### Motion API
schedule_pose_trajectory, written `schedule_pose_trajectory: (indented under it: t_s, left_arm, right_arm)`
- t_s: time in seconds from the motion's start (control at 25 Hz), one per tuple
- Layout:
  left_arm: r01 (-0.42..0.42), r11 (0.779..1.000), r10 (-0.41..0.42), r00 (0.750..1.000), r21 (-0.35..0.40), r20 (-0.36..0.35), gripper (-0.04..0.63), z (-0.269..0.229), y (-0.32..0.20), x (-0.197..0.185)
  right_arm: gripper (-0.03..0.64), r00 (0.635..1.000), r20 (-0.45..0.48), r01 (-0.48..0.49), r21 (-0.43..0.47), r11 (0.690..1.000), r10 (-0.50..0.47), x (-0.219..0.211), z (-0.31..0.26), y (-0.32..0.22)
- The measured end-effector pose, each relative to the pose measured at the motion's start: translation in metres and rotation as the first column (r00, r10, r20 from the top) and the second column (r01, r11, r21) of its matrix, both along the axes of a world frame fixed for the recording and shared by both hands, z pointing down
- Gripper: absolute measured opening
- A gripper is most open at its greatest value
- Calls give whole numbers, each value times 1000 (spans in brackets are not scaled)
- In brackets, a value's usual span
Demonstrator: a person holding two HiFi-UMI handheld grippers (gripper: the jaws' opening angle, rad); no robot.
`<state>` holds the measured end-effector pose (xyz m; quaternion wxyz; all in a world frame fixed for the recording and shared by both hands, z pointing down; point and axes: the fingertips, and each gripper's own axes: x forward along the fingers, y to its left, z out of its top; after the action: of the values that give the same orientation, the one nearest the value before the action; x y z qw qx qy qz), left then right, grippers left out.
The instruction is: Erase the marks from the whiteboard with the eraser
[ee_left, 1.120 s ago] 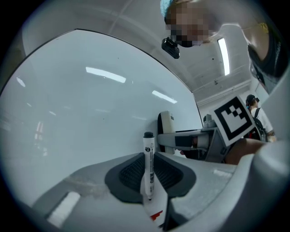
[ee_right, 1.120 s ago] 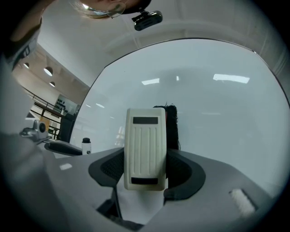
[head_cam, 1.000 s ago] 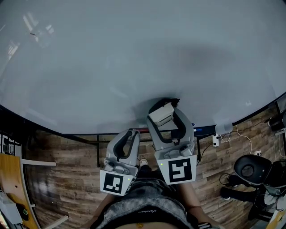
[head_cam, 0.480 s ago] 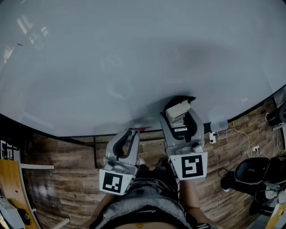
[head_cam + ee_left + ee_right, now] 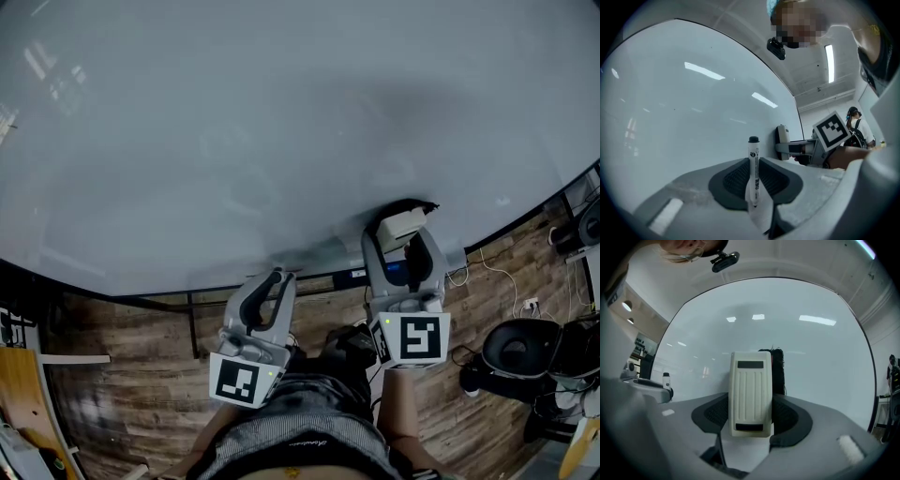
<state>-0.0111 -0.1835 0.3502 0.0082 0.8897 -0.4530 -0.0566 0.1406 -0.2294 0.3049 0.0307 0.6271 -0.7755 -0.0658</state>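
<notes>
The whiteboard [image 5: 281, 122] fills the upper head view, and I make out no marks on it. My right gripper [image 5: 408, 228] is shut on a white eraser [image 5: 401, 228], whose black felt [image 5: 412, 205] faces the board near its lower right edge. In the right gripper view the eraser [image 5: 750, 397] stands upright between the jaws, felt [image 5: 778, 371] towards the whiteboard [image 5: 811, 357]. My left gripper [image 5: 273, 281], lower and further left, is shut on a white marker [image 5: 753, 176] with a black cap, held off the board. The right gripper [image 5: 820, 140] also shows in the left gripper view.
A black rail [image 5: 169, 300] runs under the board's lower edge. Below it is wooden flooring [image 5: 122, 375]. Cables and a socket [image 5: 525, 305] lie at the right, beside a black round seat [image 5: 520, 352]. The person's shorts [image 5: 300, 431] fill the bottom centre.
The right gripper has carried the eraser to the right along the board's lower part. The left gripper has stayed almost where it was.
</notes>
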Motion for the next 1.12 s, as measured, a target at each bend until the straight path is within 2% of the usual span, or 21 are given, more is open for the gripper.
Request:
schedule_pose_trajectory:
  t_s: [0.2,0.52,1.12]
  left_arm:
    - [11,1000,-11,1000,-5,10,71,3,1,-1]
    - [56,998,-56,998,-4,23,71,6,8,-32]
    - [213,977,-213,976,-10,40,71,8,22,-92]
  right_arm:
    - [259,1000,-14,10,4,1000,-10,-6,0,0]
    - [259,988,-49,150,63,987,-147,-81,-12,9]
    - [259,919,-63,393,72,917,-389,-183,-13,23]
